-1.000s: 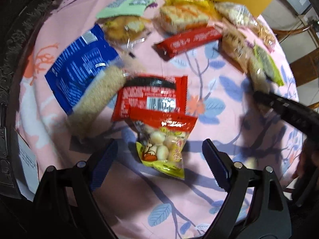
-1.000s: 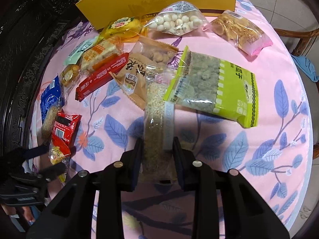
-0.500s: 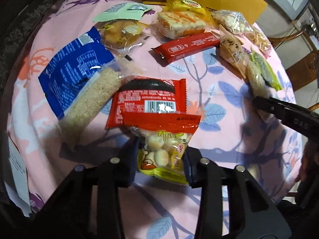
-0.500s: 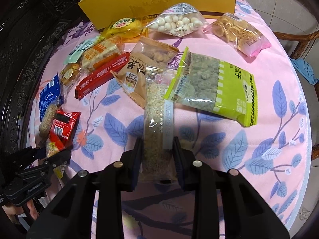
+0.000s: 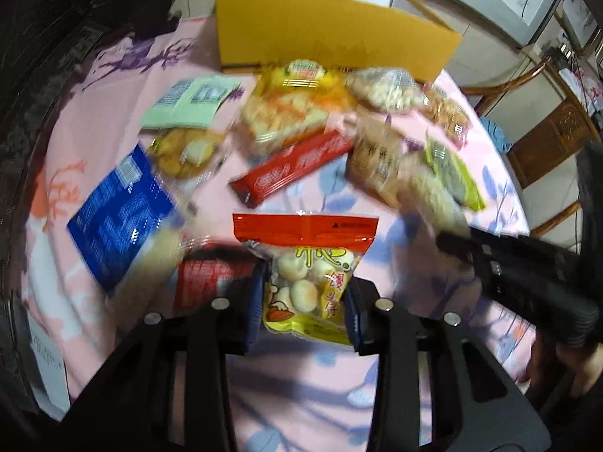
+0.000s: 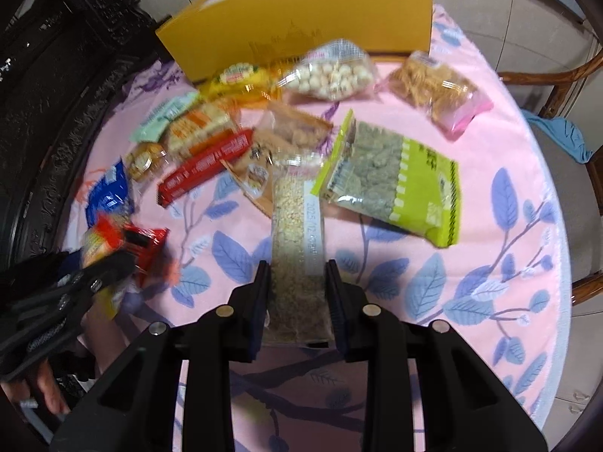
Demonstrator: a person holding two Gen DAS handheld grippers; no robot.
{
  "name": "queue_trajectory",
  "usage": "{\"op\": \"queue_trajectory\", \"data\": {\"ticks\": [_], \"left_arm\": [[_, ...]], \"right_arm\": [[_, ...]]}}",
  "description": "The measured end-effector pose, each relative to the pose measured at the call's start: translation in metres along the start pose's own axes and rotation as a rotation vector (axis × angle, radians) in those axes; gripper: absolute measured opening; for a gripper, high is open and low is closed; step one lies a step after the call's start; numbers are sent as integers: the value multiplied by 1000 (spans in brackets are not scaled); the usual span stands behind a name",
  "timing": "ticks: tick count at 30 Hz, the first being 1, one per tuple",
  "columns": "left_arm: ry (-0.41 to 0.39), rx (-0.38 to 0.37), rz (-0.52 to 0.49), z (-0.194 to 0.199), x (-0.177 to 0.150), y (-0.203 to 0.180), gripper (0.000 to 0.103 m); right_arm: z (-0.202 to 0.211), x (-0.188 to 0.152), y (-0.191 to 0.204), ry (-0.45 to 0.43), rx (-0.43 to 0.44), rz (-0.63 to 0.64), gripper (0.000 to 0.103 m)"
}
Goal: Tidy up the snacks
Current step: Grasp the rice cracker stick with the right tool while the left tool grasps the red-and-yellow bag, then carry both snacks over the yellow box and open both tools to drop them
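Observation:
My left gripper [image 5: 305, 293] is shut on a yellow snack bag with a red top [image 5: 307, 263] and holds it lifted off the pink tablecloth [image 5: 94, 113]. The bag also shows in the right wrist view [image 6: 100, 241], with the left gripper [image 6: 94, 275] below it. My right gripper [image 6: 297, 286] is shut on a long clear bag of grain [image 6: 297, 233], whose far end lies under other packets. The right gripper shows at the right of the left wrist view [image 5: 452, 241]. A yellow cardboard box [image 6: 301, 26] stands open at the back of the table.
Several snack packets lie between me and the box: a green bag [image 6: 399, 180], a red bar [image 6: 203, 165], a blue packet [image 5: 117, 218], a bag of white balls [image 6: 331, 71], a pink-edged bag [image 6: 437, 90]. Wooden chairs [image 5: 546, 139] stand at the right.
My left gripper closed on the yellow and red bag and lifted it off the red packet beneath. The right gripper stays shut on the grain bag and has drawn it slightly back.

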State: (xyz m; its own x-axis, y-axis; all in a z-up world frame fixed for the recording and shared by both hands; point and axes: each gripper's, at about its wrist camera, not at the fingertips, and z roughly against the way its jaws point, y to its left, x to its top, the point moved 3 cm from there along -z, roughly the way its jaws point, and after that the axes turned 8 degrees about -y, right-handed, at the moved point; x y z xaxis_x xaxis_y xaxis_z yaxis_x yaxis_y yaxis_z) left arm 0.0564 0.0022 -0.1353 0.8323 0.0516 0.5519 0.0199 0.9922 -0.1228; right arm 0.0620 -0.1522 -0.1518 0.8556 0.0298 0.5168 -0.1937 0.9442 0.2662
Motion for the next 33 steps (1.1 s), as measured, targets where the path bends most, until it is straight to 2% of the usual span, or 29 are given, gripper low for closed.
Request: {"op": "queue_trajectory", "data": {"ticks": [6,14,21,27,33], "left_arm": [[-36,-18,1,-11,30,-14,36],[-9,-31,27,-21,31,-15,36],[-4,-28,49,-20,31,-7,36],[-7,-31,52,-20,33,-5,36],[-14,-28,55,-21,43,-3,36]], "right_arm": [[21,12,2,-32,19,4,29],[-20,-1,-10,103,12,-59,29],[-44,9,0,144,-16,-23,31],[-51,23,9,116,-39,30,28],[-23,36,24,27,-8,76,28]]}}
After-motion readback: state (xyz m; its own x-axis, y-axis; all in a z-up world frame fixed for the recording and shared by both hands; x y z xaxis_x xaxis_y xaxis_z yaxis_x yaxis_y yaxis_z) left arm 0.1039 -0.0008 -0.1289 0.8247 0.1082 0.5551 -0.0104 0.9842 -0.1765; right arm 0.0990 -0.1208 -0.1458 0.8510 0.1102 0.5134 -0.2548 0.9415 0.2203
